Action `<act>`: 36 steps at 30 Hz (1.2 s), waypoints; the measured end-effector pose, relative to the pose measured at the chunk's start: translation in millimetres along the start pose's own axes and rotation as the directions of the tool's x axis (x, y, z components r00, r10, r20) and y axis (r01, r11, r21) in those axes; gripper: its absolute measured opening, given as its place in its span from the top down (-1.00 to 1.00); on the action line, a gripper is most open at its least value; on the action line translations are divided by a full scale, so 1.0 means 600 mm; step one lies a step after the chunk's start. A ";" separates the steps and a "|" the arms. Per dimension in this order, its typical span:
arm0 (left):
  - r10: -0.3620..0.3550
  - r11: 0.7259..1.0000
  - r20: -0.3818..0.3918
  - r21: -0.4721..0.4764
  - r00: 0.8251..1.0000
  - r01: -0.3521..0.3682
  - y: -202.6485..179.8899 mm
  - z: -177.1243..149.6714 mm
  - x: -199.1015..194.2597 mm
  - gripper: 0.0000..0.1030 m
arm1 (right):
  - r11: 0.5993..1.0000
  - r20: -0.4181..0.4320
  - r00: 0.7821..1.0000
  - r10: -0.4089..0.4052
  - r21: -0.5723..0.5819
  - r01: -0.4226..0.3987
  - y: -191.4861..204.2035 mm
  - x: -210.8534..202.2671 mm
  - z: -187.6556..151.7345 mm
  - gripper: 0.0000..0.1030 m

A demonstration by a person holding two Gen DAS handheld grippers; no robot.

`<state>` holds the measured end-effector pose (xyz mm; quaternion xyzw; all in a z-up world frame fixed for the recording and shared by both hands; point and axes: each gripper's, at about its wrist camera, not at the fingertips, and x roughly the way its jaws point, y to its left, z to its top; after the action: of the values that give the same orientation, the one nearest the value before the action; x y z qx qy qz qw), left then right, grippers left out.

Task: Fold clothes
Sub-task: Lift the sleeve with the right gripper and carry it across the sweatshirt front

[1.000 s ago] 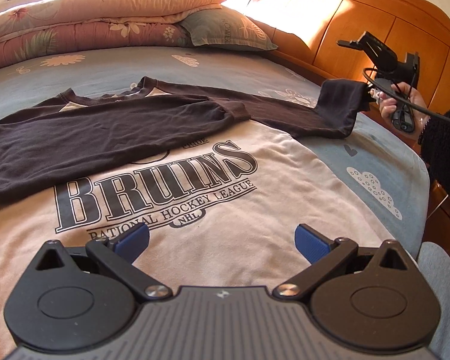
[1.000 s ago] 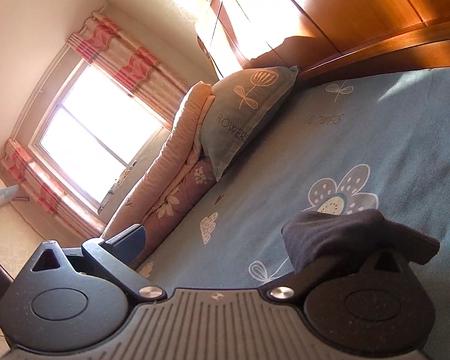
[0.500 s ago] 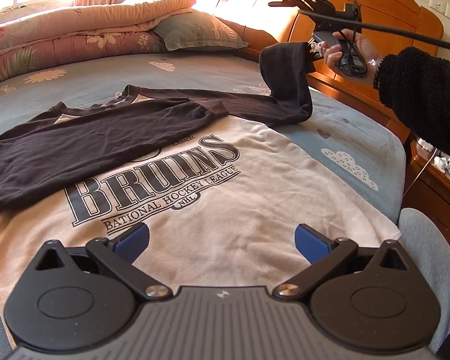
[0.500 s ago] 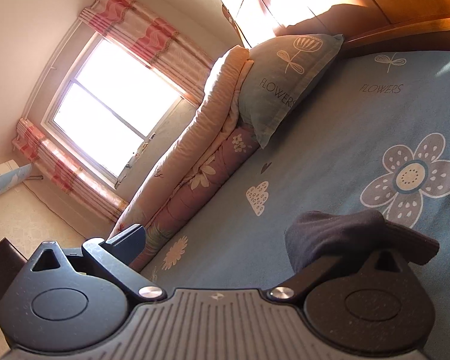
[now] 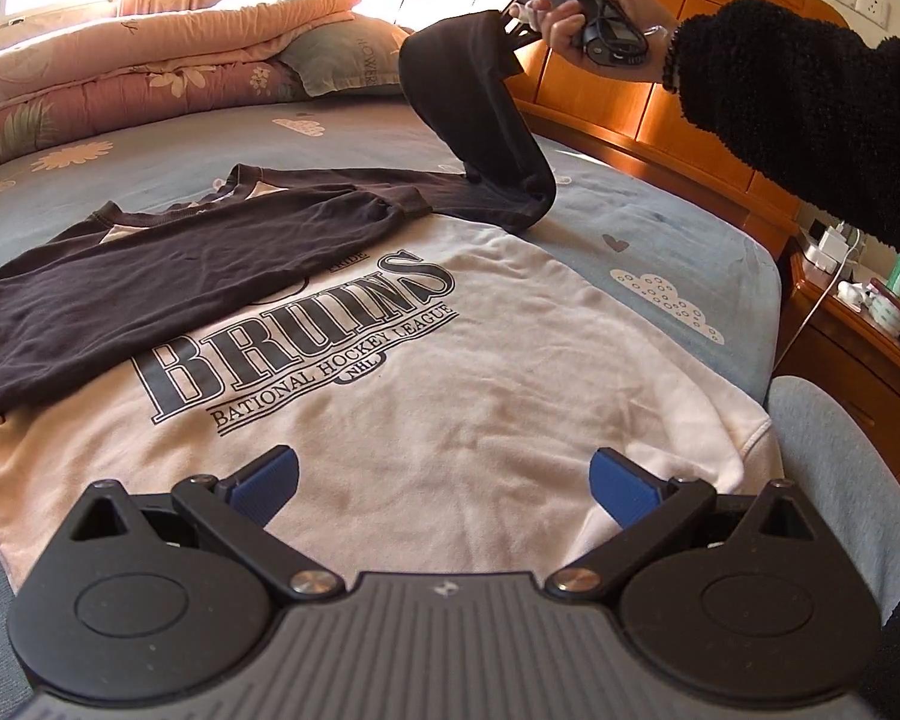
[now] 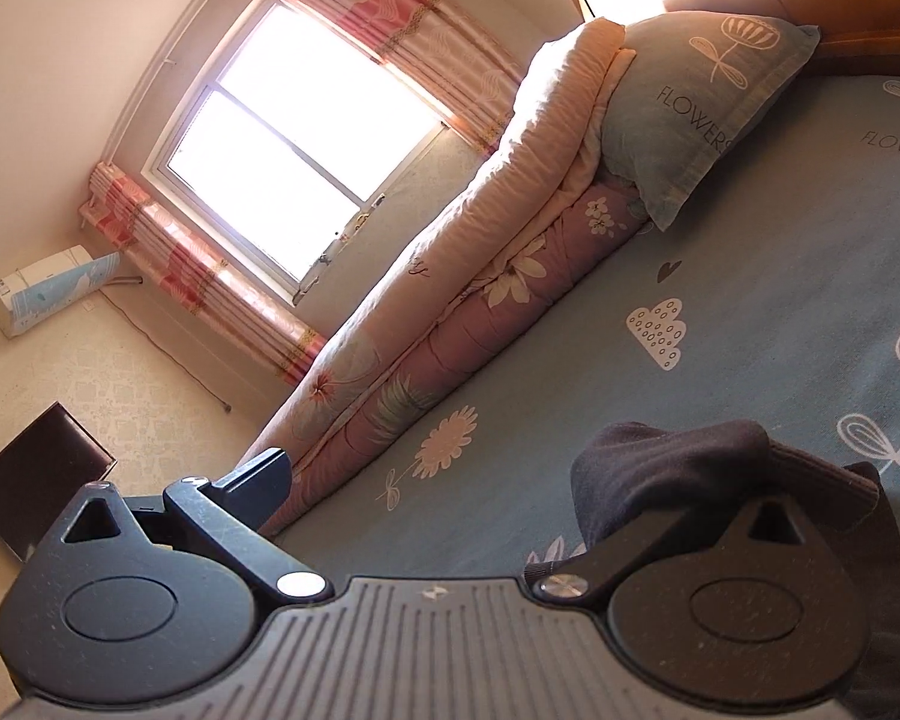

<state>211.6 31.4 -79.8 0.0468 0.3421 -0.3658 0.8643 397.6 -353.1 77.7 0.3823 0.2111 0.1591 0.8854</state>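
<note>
Far left, one long dark brown sleeve (image 5: 168, 276) lies folded flat across the chest of the cream sweatshirt with dark printed lettering (image 5: 426, 396), which is spread face up on the blue patterned bedsheet (image 5: 678, 240), collar toward the pillows, hem toward the near edge, so its long axis runs away from the left camera. The left gripper (image 5: 444, 480) hovers low over the hem, blue pads wide apart, holding nothing. Moving right, the other dark sleeve (image 5: 480, 114) arcs up off the shoulder, cuff draped over one finger of the right gripper (image 6: 564, 492), whose fingers look spread, not pinched. It looks like the sleeve-folding step; the next move calls for carrying that cuff leftward across the chest and laying it flat over the other sleeve.
</note>
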 end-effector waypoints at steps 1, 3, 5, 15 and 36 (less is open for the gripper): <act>0.002 1.000 0.002 0.000 1.000 -0.002 0.000 0.000 -0.002 -0.99 | 1.000 -0.007 1.000 0.007 -0.006 -0.007 0.010 0.006 -0.002 -1.00; 0.007 1.000 0.007 -0.001 1.000 -0.007 0.001 -0.001 -0.007 -0.99 | 1.000 -0.021 1.000 0.021 -0.019 -0.021 0.031 0.019 -0.007 -1.00; 0.009 1.000 0.010 -0.005 1.000 -0.009 0.003 -0.003 -0.010 -0.99 | 0.999 -0.036 0.999 0.034 -0.031 -0.035 0.052 0.032 -0.011 -1.00; 0.015 1.000 0.016 -0.013 1.000 -0.015 0.007 -0.006 -0.019 -0.99 | 0.991 -0.109 0.990 0.093 -0.082 -0.102 0.133 0.080 -0.047 -1.00; 0.055 0.998 -0.023 -0.028 0.998 -0.056 0.015 -0.010 -0.011 -0.99 | 0.970 -0.365 0.927 0.085 -0.182 -0.161 0.212 0.179 -0.163 -1.00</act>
<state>211.1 43.8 -81.9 0.0479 0.3554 -0.3361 0.8709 426.2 -162.2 84.7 0.2647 0.3246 0.3022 0.8563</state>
